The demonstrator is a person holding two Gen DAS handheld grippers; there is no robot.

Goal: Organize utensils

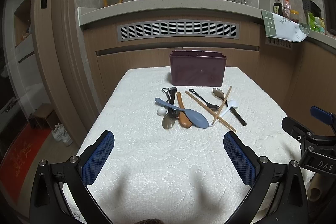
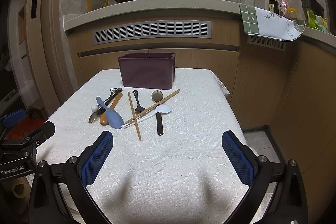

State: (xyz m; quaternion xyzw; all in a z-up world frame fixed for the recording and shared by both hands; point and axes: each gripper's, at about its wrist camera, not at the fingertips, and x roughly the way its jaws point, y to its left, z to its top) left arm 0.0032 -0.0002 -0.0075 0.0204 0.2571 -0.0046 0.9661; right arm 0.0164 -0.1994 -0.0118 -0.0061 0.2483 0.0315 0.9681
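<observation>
A heap of utensils lies mid-table on the white lace cloth (image 1: 168, 161): a blue-grey rice spoon (image 1: 189, 114), a brown wooden spoon (image 1: 183, 112), crossed wooden chopsticks (image 1: 210, 110), a white ladle-spoon (image 1: 227, 107), a black spoon (image 1: 204, 99), and metal spoons with black handles (image 1: 229, 105). Behind them stands a dark maroon utensil holder (image 1: 197, 68) with a divider. My left gripper (image 1: 169, 140) is open, short of the heap, nothing between its fingers. My right gripper (image 2: 167, 140) is open too, near the chopsticks (image 2: 134, 117) and the blue-grey spoon (image 2: 113, 117); the holder (image 2: 147, 70) sits beyond.
A kitchen counter (image 1: 168, 5) with a wok runs behind the table, with wooden cabinets and a vent below. A checked towel (image 1: 281, 26) hangs at the right. The table drops off on both sides; shoes (image 1: 62, 134) lie on the floor at left.
</observation>
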